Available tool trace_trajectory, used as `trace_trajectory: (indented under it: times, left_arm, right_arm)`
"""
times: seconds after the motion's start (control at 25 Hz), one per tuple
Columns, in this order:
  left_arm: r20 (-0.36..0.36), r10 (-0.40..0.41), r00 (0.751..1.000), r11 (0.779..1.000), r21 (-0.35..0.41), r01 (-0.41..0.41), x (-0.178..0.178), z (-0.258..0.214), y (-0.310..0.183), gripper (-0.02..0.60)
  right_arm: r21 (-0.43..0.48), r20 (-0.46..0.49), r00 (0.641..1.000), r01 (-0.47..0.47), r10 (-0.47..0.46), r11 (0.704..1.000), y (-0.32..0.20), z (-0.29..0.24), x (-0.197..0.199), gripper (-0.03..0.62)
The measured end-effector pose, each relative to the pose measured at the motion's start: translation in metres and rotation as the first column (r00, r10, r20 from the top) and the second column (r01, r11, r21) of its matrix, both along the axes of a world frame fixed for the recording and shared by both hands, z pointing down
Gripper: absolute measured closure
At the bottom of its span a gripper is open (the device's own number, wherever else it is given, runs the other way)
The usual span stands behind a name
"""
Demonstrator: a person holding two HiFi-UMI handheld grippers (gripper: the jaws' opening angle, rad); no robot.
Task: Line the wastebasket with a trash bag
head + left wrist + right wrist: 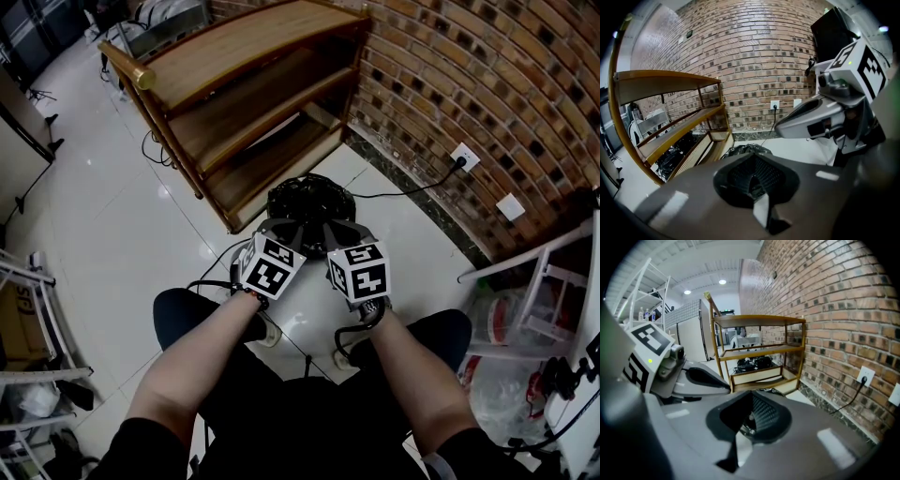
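A round black wastebasket [311, 199] with a black trash bag over its rim stands on the white tiled floor, just beyond both grippers. Its bagged rim [745, 150] shows past the left jaws, and a dark sliver of it [774, 392] past the right jaws. My left gripper [281, 232] and right gripper [343, 236] are held side by side, pointing down toward the basket's near rim. In its own view the left gripper [757, 187] has its jaws together with nothing between them. The right gripper [750, 420] looks the same. Each gripper shows beside the other.
A three-tier wooden shelf [253, 94] stands right behind the basket, with cables on its lowest tier. The brick wall [487, 84] carries a socket [464, 157] with a black cord plugged in. A white rack [544, 272] and plastic bags [506, 384] are at right.
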State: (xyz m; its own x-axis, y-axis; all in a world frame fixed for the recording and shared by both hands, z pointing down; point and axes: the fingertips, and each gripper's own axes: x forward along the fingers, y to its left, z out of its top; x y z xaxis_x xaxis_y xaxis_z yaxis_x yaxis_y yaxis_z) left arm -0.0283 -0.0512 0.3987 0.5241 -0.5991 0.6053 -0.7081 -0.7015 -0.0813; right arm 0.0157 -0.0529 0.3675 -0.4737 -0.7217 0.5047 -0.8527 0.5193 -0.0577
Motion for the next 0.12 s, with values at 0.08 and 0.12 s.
trace_trajectory:
  times: [0.08, 0.12]
  left_arm:
    - [0.001, 0.001, 1.000, 1.000, -0.001, -0.001, 0.0000, -0.0004, -0.0005, 0.577]
    - [0.001, 0.001, 1.000, 1.000, -0.001, -0.001, 0.0000, -0.0006, -0.0007, 0.577]
  right_arm:
    - [0.001, -0.001, 1.000, 0.001, -0.001, 1.000, -0.0005, -0.0006, -0.0002, 0.593]
    - [0.001, -0.001, 1.000, 0.001, -0.001, 1.000, -0.0006, -0.0009, -0.0003, 0.592]
